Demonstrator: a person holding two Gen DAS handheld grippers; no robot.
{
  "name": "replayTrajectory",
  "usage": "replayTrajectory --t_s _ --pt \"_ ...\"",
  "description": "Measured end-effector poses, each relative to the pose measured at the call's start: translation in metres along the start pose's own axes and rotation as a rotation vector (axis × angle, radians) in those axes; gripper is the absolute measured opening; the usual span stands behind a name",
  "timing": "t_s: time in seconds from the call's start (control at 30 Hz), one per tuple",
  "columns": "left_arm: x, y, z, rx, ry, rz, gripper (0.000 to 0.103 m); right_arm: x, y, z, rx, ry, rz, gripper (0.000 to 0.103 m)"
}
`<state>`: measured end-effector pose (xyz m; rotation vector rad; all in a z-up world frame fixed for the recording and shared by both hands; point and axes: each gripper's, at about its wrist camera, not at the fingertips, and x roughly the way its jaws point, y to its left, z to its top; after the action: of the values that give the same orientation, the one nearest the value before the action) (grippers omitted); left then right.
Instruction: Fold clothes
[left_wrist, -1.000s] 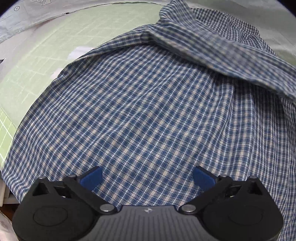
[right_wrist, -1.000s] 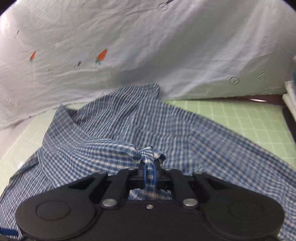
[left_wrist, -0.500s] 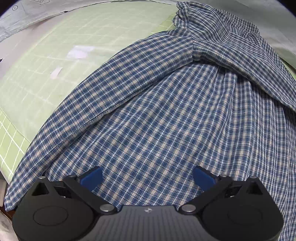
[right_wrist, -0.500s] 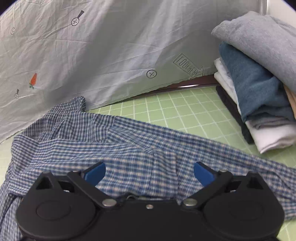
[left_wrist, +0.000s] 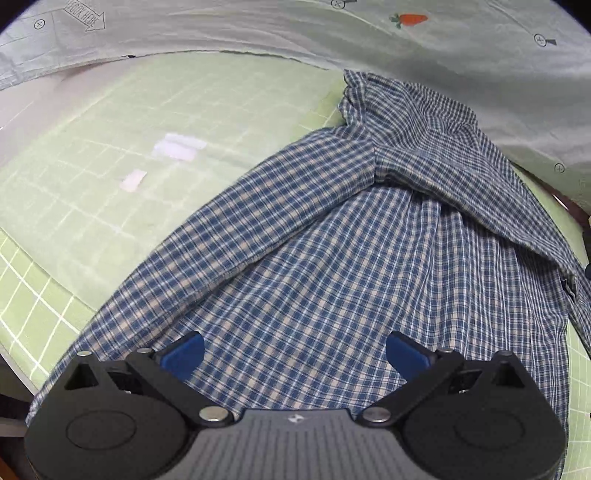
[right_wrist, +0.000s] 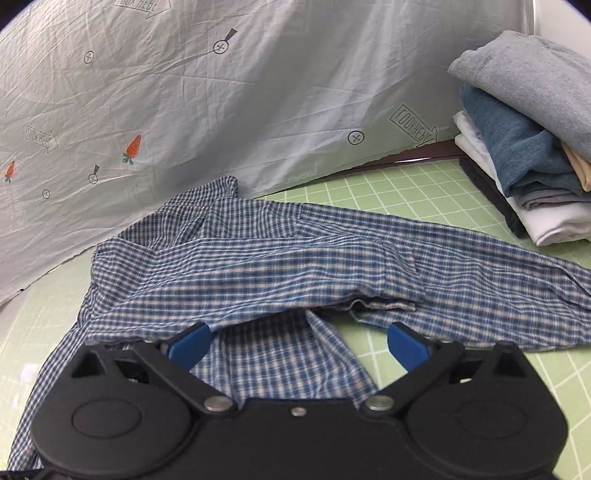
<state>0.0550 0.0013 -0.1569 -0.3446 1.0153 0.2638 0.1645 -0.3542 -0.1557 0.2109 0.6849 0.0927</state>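
A blue and white checked shirt (left_wrist: 332, 266) lies spread on the green grid mat (left_wrist: 92, 177), with a sleeve folded across its top. My left gripper (left_wrist: 294, 354) hovers over the shirt's lower part, open, nothing between its blue pads. In the right wrist view the same shirt (right_wrist: 295, 266) lies crumpled, one sleeve stretching to the right. My right gripper (right_wrist: 297, 345) stands open above the shirt's near edge, holding nothing.
A stack of folded clothes (right_wrist: 528, 155) sits at the right on the mat (right_wrist: 406, 192). A pale printed sheet (right_wrist: 221, 92) hangs behind the mat. Bare mat lies left of the shirt in the left wrist view.
My right gripper let go of the bunched shirt fabric, opened wide and swung right, bringing the folded stack into view. My left gripper drew back and up, so more mat shows.
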Motion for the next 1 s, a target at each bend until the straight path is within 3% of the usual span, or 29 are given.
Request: replayTrajectory --t_s 0.3,0.53,0.7,0.9,0.97,1.0 --pt "-0.016 0.082 0.03 0.136 -0.021 -0.083 0.103 -0.024 0.091 -0.059 0.1 0.038 -0.016 0.103" --pt "-0.013 0.154 0.063 0.233 -0.01 -0.155 0.103 -0.025 0.194 -0.11 0.1 0.092 0.012 0.103" --pt "-0.01 0.191 0.078 0.329 -0.006 -0.169 0.103 -0.017 0.253 -0.14 0.166 0.131 0.025 0.102" --pt "-0.007 0.219 0.084 0.393 0.021 -0.182 0.103 -0.014 0.299 -0.169 0.21 0.211 0.121 0.073" --pt "-0.005 0.225 0.085 0.412 0.03 -0.185 0.103 -0.013 0.31 -0.177 0.223 0.23 0.161 0.051" --pt "-0.004 0.227 0.085 0.416 0.033 -0.186 0.103 -0.012 0.314 -0.18 0.226 0.239 0.171 0.047"
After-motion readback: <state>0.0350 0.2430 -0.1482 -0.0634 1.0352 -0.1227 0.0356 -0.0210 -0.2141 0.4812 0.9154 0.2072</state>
